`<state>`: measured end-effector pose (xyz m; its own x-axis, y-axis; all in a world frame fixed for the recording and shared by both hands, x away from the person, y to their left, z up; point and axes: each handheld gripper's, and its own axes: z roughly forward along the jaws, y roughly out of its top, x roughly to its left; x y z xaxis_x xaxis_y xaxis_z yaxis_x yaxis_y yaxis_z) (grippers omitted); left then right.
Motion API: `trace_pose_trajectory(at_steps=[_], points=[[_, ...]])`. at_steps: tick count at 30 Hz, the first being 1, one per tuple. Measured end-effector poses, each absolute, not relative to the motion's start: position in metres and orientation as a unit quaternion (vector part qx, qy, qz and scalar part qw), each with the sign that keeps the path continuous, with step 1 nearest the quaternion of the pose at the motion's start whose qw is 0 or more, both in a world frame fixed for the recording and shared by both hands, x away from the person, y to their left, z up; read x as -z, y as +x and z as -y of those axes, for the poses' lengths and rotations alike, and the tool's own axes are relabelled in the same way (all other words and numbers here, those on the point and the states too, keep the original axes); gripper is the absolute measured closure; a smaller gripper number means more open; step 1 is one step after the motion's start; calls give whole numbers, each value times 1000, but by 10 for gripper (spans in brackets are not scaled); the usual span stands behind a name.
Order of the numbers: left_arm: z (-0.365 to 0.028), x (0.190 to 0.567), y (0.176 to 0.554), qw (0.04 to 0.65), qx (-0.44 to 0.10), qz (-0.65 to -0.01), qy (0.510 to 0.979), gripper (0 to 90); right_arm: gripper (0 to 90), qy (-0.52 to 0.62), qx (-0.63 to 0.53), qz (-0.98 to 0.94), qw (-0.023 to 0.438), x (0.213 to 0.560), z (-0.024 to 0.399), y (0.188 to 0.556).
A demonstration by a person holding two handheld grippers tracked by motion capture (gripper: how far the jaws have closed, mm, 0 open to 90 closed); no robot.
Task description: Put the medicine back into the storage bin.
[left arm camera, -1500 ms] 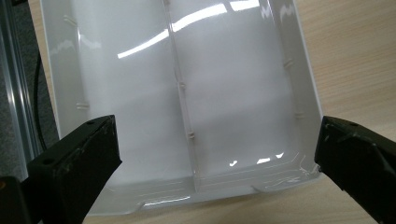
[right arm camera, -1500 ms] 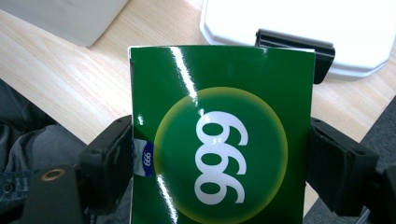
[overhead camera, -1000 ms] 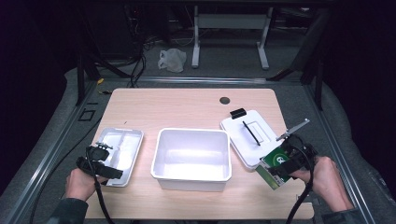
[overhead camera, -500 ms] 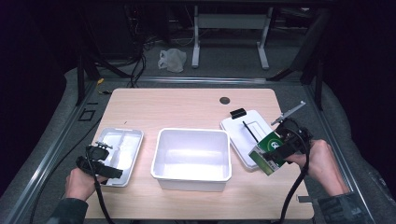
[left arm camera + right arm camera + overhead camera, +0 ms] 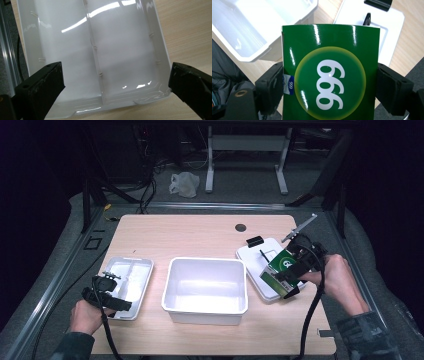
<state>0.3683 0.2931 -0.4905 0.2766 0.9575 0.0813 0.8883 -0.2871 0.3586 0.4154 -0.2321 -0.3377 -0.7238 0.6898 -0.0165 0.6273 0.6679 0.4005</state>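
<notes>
A green box (image 5: 329, 72) printed with "999" in a yellow-ringed circle is clamped between the jaws of my right gripper (image 5: 329, 92). In the high view that green box (image 5: 280, 270) hangs over the flat white lid (image 5: 252, 257) at the table's right, held by the right gripper (image 5: 292, 270). My left gripper (image 5: 107, 292) rests at the near edge of a shallow two-compartment white tray (image 5: 132, 270). In the left gripper view its jaws stand wide apart over the tray (image 5: 95, 50), with nothing between them.
A deep white bin (image 5: 206, 290) stands at the table's middle, between tray and lid. A small black clip (image 5: 254, 241) and a thin black stick (image 5: 263, 257) lie on the white lid. A round cable hole (image 5: 240, 227) marks the table's far side.
The right gripper has lifted the green box and carried it slightly left and forward, over the white lid. The left gripper has stayed still at the tray.
</notes>
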Motion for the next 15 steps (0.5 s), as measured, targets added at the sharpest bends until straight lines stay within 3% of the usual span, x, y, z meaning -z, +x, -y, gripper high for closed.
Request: trace_pose_trajectory(at_steps=[15], points=[[-294,488,368,127,-145,-585,787,0,186,287,-182,-936,88,312,187,427]])
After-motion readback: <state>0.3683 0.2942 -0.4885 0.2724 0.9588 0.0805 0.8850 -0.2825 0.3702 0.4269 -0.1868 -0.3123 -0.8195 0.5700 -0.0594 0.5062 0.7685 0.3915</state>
